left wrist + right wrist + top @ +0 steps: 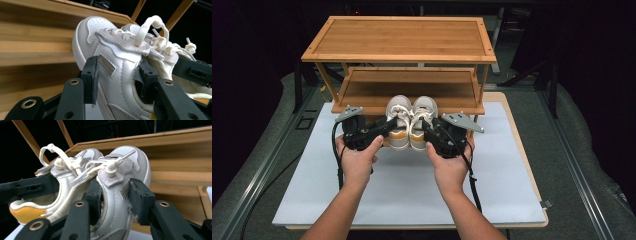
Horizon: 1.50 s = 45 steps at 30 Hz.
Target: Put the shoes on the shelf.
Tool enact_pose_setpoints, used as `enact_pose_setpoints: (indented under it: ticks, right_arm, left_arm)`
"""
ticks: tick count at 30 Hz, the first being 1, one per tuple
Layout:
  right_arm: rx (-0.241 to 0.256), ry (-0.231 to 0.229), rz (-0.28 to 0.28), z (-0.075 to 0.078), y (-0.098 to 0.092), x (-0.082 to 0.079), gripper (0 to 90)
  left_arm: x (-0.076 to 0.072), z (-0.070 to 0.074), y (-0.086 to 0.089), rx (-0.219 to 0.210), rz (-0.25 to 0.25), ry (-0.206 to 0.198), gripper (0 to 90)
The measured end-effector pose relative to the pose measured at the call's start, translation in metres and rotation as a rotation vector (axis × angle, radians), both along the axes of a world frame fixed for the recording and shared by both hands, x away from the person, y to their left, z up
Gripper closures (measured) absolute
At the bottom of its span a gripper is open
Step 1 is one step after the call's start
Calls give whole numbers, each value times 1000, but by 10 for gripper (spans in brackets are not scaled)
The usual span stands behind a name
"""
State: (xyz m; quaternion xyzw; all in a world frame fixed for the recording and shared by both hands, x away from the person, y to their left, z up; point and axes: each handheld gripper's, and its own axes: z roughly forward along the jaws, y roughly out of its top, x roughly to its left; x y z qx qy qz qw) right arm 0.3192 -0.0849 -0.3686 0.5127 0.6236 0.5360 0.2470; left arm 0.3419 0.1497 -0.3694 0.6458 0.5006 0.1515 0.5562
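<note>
Two grippers' fingers clamp white shoes [411, 122] at bamboo rack [399, 40], white tabletop [412, 192].

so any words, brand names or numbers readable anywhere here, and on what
No text can be read.
Left shoe: a small metallic side tab under the left claw, too blurred to read.
Right shoe, held in the right claw: a tongue label, too small to read.
Wooden rack: no markings visible.
</note>
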Motion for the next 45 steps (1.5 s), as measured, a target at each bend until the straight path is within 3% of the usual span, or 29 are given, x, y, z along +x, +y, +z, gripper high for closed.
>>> enact_pose_setpoints:
  ticks: [19, 21, 27, 35, 45]
  right_arm:
    - [3, 28, 0, 9, -1, 47, 633]
    - [20, 33, 5, 9, -3, 56, 633]
    - [9, 35, -5, 12, -2, 69, 633]
    - [26, 57, -13, 16, -2, 88, 632]
    - [10, 105, -22, 15, -3, 99, 618]
  left_arm:
    - [48, 7, 0, -25, 6, 10, 585]
    - [53, 7, 0, -36, 9, 18, 585]
    - [69, 12, -2, -18, 14, 32, 584]
    - [86, 16, -3, -38, 15, 65, 584]
    - [98, 18, -7, 16, 11, 108, 572]
